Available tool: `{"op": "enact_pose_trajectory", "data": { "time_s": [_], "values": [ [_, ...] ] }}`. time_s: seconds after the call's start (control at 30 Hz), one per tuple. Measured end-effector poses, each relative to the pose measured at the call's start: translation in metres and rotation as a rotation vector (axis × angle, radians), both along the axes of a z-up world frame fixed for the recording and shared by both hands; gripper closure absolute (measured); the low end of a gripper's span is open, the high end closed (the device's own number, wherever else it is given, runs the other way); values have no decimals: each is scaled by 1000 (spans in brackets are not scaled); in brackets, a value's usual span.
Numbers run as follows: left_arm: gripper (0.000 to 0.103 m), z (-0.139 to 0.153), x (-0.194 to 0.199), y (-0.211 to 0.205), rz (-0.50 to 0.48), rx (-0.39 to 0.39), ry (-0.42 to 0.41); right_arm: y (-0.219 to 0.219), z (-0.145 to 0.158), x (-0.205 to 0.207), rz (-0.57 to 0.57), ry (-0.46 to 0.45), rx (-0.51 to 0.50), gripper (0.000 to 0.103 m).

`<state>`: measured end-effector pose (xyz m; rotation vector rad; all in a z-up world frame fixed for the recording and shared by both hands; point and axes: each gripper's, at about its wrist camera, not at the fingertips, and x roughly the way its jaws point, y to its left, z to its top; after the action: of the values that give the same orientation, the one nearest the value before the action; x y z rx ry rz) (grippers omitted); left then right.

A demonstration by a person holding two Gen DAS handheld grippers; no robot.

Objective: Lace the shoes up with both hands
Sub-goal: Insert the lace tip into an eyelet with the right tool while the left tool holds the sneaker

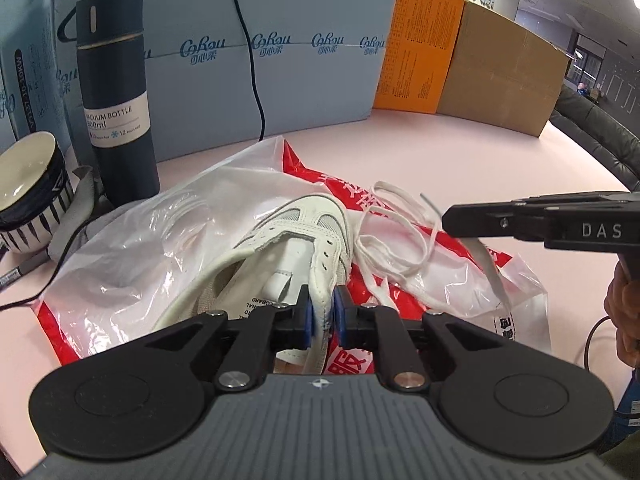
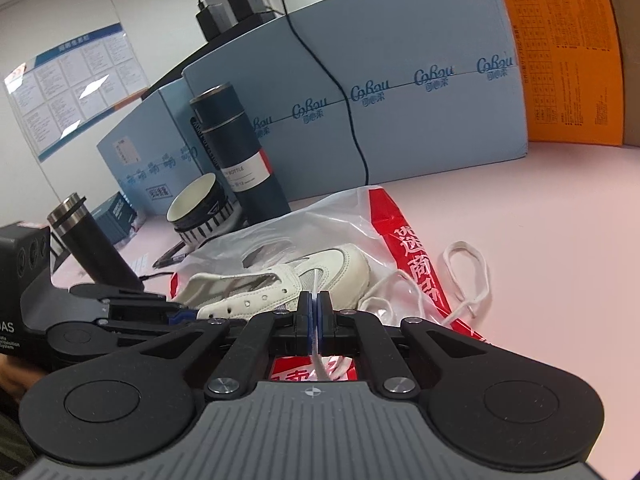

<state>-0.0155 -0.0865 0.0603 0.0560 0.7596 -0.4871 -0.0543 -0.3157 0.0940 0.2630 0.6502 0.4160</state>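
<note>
A white sneaker (image 1: 296, 232) lies on a red and clear plastic bag (image 1: 132, 240), toe pointing away. My left gripper (image 1: 323, 314) is shut on the shoe's right eyelet flap near the collar. A white shoelace (image 1: 400, 240) lies loose in loops on the bag to the right of the shoe. My right gripper (image 2: 315, 312) is shut on one strand of the shoelace (image 2: 316, 344), just right of the sneaker (image 2: 288, 280); it shows from the side in the left wrist view (image 1: 452, 222). More lace loops (image 2: 468, 276) lie on the pink table.
A dark vacuum bottle (image 1: 116, 100) and a striped bowl (image 1: 32, 192) stand at the left. Blue cartons (image 1: 312, 52), an orange box (image 1: 420, 48) and a brown box (image 1: 500, 72) line the back of the pink table (image 1: 440, 148). A black cable (image 1: 252, 60) hangs down.
</note>
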Motion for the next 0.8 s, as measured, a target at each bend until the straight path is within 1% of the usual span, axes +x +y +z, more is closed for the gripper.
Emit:
{"op": "enact_pose_trajectory", "data": {
  "time_s": [0.07,0.13,0.23,0.37,0.53,0.67,0.8],
  "values": [
    [83,0,1,-2,-1,3,-13,3,2,3,31,1,-28,100],
    [80,0,4,-7,-4,9,-24,5,7,7,73,-3,-67,100],
    [78,-2,11,-14,-8,24,-31,10,20,14,156,-25,-159,100],
    [78,-9,15,-19,-12,53,-54,13,38,25,254,-61,-288,100],
    [78,-11,7,-22,-12,85,-104,24,53,35,394,-109,-472,100],
    [78,-13,3,-21,-2,74,-108,38,52,44,507,-116,-580,100],
    [78,-13,2,-19,1,57,-110,52,46,49,609,-120,-661,100]
  ]
}}
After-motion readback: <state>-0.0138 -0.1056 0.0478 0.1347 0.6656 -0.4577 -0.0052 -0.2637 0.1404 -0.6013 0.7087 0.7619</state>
